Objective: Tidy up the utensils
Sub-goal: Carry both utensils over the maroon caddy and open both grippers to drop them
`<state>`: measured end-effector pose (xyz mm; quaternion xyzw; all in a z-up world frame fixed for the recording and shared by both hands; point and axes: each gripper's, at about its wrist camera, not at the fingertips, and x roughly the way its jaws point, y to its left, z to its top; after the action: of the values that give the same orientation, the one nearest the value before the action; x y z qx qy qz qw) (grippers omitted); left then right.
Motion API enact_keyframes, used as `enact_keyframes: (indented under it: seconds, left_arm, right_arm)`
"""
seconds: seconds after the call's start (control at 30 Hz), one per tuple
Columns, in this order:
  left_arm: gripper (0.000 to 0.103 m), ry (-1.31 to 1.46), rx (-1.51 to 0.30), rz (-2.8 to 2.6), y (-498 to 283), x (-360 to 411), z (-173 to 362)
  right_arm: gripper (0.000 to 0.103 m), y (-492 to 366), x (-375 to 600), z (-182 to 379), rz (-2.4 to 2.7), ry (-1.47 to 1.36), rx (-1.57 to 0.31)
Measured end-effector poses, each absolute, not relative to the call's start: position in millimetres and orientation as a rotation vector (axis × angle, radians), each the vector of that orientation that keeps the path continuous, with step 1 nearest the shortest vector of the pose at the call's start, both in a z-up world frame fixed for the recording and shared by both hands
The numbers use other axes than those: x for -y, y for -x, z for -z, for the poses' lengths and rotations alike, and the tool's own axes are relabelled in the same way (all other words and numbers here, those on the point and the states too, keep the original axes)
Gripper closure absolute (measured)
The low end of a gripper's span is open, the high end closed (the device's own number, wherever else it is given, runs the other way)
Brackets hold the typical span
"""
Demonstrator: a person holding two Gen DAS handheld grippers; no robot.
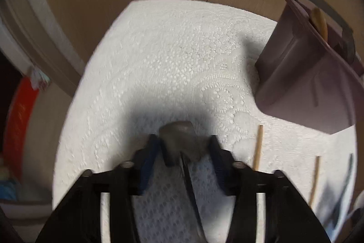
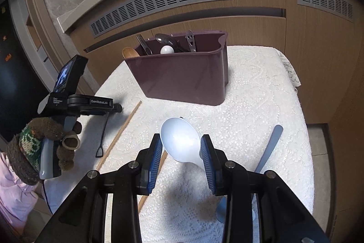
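Observation:
My left gripper [image 1: 182, 142] is shut on a dark spatula-like utensil [image 1: 179, 140] and holds it above the white lace tablecloth [image 1: 170, 56]; its thin handle runs back between the fingers. My right gripper [image 2: 181, 147] is shut on a pale blue plastic spoon [image 2: 179, 140], bowl forward, held above the cloth. The purple utensil bin [image 2: 182, 76] stands ahead with several utensils in it, among them a wooden spoon [image 2: 129, 52]. In the left wrist view the bin [image 1: 300, 74] is at the upper right.
Two wooden chopsticks [image 2: 120, 133] [image 1: 258, 147] lie on the cloth left of my right gripper. A grey-blue utensil [image 2: 268, 149] lies at the right. The gloved hand with the left gripper [image 2: 75, 104] is at the left. Wooden cabinets stand behind the table.

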<state>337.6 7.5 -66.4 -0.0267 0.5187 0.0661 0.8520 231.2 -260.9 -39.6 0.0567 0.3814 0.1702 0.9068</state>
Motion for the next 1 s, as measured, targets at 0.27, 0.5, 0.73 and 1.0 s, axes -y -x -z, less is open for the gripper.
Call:
enact_keyframes:
  seconds: [0.27,0.5,0.73,1.0]
  left_arm:
    - [0.070,0.052,-0.856,0.006,-255,1,42]
    - [0.070,0.125,-0.456,0.161,-182,10,-59]
    - [0.070,0.189,-0.197,0.296,-217,18,-163]
    - [0.070,0.220,-0.202,0.328,-319,28,-154]
  right_arm:
    - [0.071,-226,270,32,-0.450,-0.183,-0.744]
    - [0.071,-235,277,-8,-0.523,-0.277,-0.630]
    - [0.071,-275,276,-103,-0.663,-0.323,-0.437]
    - [0.070,-339,274,-113,-0.739,-0.360,-0.362]
